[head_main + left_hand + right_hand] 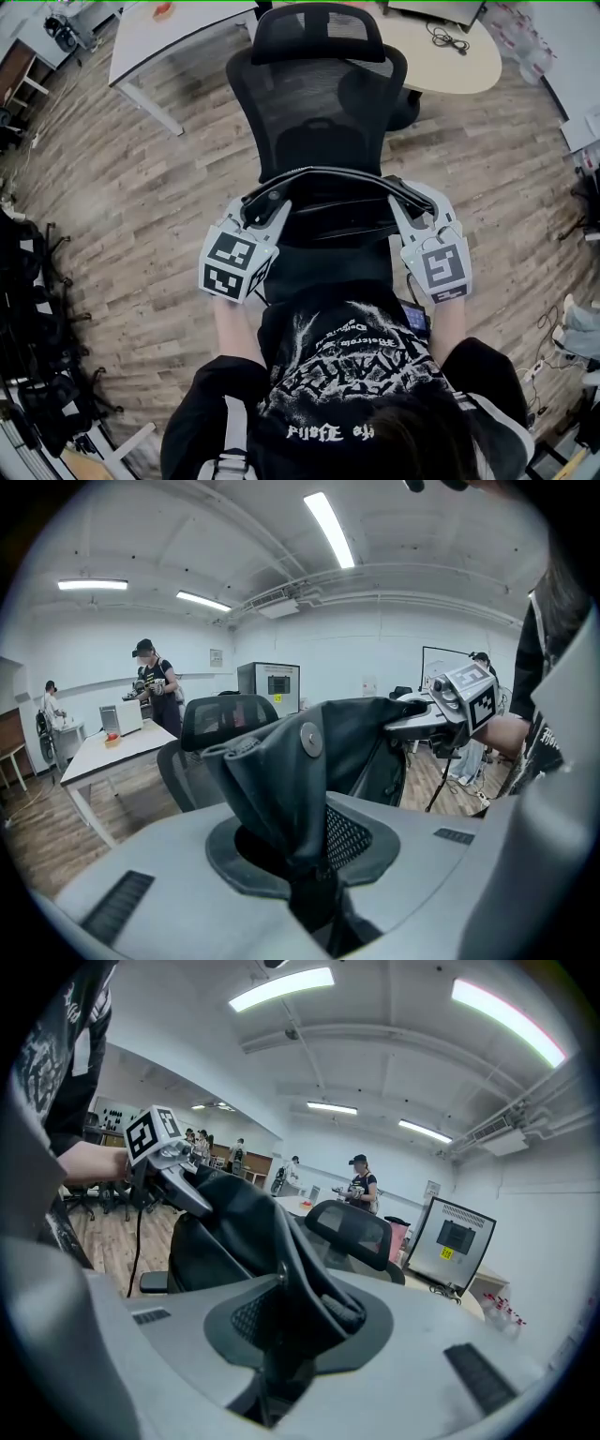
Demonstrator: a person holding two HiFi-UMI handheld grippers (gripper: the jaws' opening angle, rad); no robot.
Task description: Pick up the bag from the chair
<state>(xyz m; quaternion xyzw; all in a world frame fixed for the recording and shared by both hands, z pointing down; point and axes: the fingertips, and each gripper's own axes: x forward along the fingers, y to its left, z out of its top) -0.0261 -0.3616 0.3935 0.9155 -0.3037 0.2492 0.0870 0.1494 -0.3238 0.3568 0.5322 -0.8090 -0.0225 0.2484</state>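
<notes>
A black bag (pixel 339 217) hangs lifted in front of the black mesh office chair (pixel 319 94), held by both ends of its top handle. My left gripper (pixel 263 208) is shut on the bag's left end; in the left gripper view the dark leather with a metal rivet (pixel 310 740) is pinched between the jaws. My right gripper (pixel 410 206) is shut on the bag's right end, and in the right gripper view the black bag (pixel 253 1232) fills the jaws. The chair's seat is hidden under the bag.
A beige round table (pixel 450 47) stands behind the chair at right, a white desk (pixel 178 28) at back left. Black chair bases (pixel 37 309) crowd the left edge. A person (pixel 155 691) stands by a white table (pixel 103 752). The floor is wood plank.
</notes>
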